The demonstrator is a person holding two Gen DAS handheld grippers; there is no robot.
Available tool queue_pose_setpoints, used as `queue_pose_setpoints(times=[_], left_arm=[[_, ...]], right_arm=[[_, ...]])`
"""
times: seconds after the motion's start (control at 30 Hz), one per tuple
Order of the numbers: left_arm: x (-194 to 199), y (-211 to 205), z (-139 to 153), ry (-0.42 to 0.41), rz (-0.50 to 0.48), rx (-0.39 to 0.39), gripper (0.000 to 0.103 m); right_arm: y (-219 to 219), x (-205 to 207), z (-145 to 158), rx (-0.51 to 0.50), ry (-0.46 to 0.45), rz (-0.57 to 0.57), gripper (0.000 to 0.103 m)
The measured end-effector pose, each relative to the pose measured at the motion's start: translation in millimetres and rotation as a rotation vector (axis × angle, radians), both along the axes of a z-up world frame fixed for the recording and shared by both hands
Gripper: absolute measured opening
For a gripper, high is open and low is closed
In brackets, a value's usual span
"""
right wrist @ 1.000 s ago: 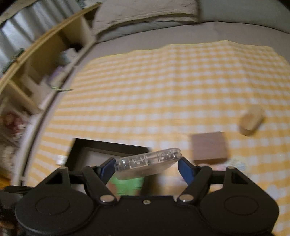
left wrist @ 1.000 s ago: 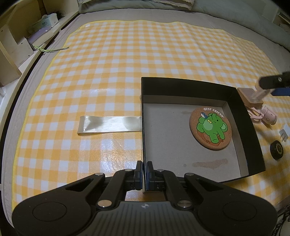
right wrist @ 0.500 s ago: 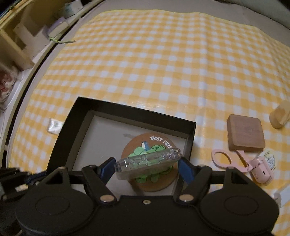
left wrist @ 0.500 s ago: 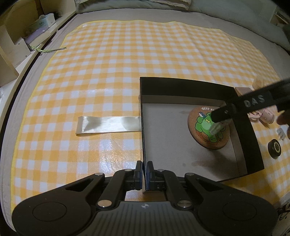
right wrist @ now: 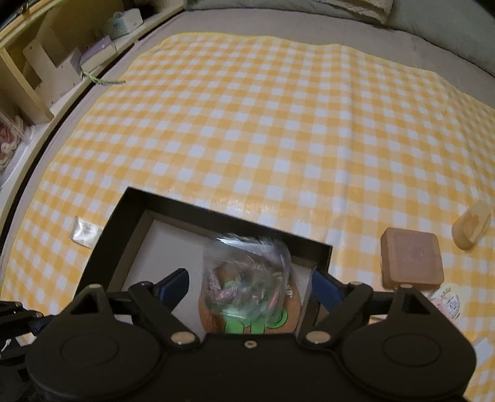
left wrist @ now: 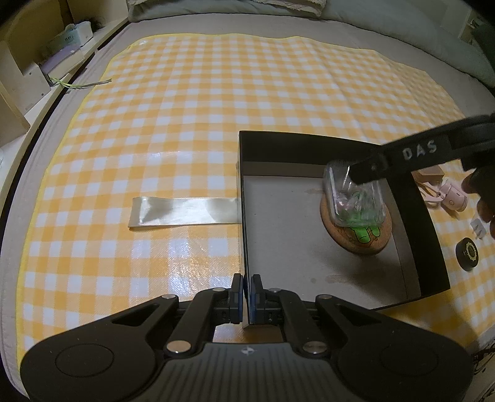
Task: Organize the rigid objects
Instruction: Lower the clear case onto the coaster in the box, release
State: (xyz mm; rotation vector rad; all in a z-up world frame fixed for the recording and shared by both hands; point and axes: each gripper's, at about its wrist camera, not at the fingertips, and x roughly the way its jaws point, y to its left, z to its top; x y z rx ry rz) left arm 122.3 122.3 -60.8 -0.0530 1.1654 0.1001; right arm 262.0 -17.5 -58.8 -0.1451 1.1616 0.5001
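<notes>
Since the earlier frames the right tool (right wrist: 247, 283) has travelled from above the checked cloth (left wrist: 216, 123) to a position over the black box (left wrist: 433, 247), and the clear plastic case (right wrist: 247, 272) has left its blue pads. The right tool's jaws are opening; the case, blurred in both views, lies between the fingers but clear of the pads, on or just above the round cork coaster (left wrist: 365, 238) with the green cartoon figure, which rests on the box floor near the right wall. The left tool (left wrist: 247, 297) is closed on the near left wall of the box, its pads pinching the thin card edge. A pale ribbon (left wrist: 182, 211) lies flat on the cloth, touching the box's left wall. Outside the box to the right stand a wooden block (right wrist: 411, 259), a small wooden piece (right wrist: 471, 228), a pink device (left wrist: 453, 199), a white plug (left wrist: 478, 228) and a black disc (left wrist: 467, 253). A person's hand (left wrist: 482, 198) shows at the right edge. The cloth covers a bed (left wrist: 278, 27).
</notes>
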Motion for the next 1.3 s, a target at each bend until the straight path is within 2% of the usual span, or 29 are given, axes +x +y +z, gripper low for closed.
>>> queue_pose_setpoints(times=[0.07, 0.2, 0.37, 0.43, 0.47, 0.53, 0.6, 0.73, 0.83, 0.9, 1.03, 1.17, 1.3], left_arm=[[0.0, 0.2, 0.0, 0.001, -0.001, 0.001, 0.005], [-0.1, 0.2, 0.1, 0.000, -0.001, 0.000, 0.005], [0.0, -0.4, 0.0, 0.000, -0.001, 0.000, 0.005], [-0.2, 0.3, 0.1, 0.000, -0.001, 0.000, 0.005], [0.0, -0.5, -0.1, 0.000, -0.001, 0.000, 0.005], [-0.2, 0.3, 0.1, 0.000, -0.002, 0.000, 0.005], [-0.1, 0.1, -0.1, 0.000, -0.002, 0.000, 0.005], [-0.6, 0.7, 0.2, 0.000, -0.001, -0.003, 0.005], [-0.6, 0.4, 0.1, 0.000, -0.001, 0.000, 0.005], [-0.6, 0.9, 0.0, 0.000, -0.001, 0.000, 0.005], [-0.8, 1.4, 0.2, 0.001, 0.001, -0.001, 0.005], [-0.9, 1.2, 0.2, 0.001, 0.002, 0.001, 0.005], [-0.9, 0.6, 0.3, 0.001, 0.003, -0.001, 0.005]], right_arm=[[-6.1, 0.4, 4.6, 0.020, -0.011, 0.000, 0.083], [-9.2, 1.7, 7.4, 0.058, -0.007, 0.007, 0.070], [2.6, -5.6, 2.9, 0.070, 0.016, 0.075, 0.066], [8.2, -9.1, 0.1, 0.099, 0.045, 0.118, 0.049], [10.8, -10.3, -3.3, 0.117, 0.074, 0.138, 0.044], [17.4, -12.9, -11.9, 0.134, 0.142, 0.173, 0.026], [23.9, -17.0, -20.2, 0.119, 0.184, 0.205, 0.022], [33.4, -25.4, -34.9, 0.077, 0.202, 0.252, 0.021], [34.5, -23.5, -38.7, 0.061, 0.182, 0.238, 0.021], [32.8, -22.1, -41.2, 0.042, 0.179, 0.226, 0.017], [25.6, -18.7, -40.3, 0.004, 0.153, 0.216, 0.020], [12.6, -12.0, -32.3, 0.068, 0.166, 0.186, 0.020], [-0.2, -12.0, -12.5, 0.123, 0.130, 0.171, 0.027]])
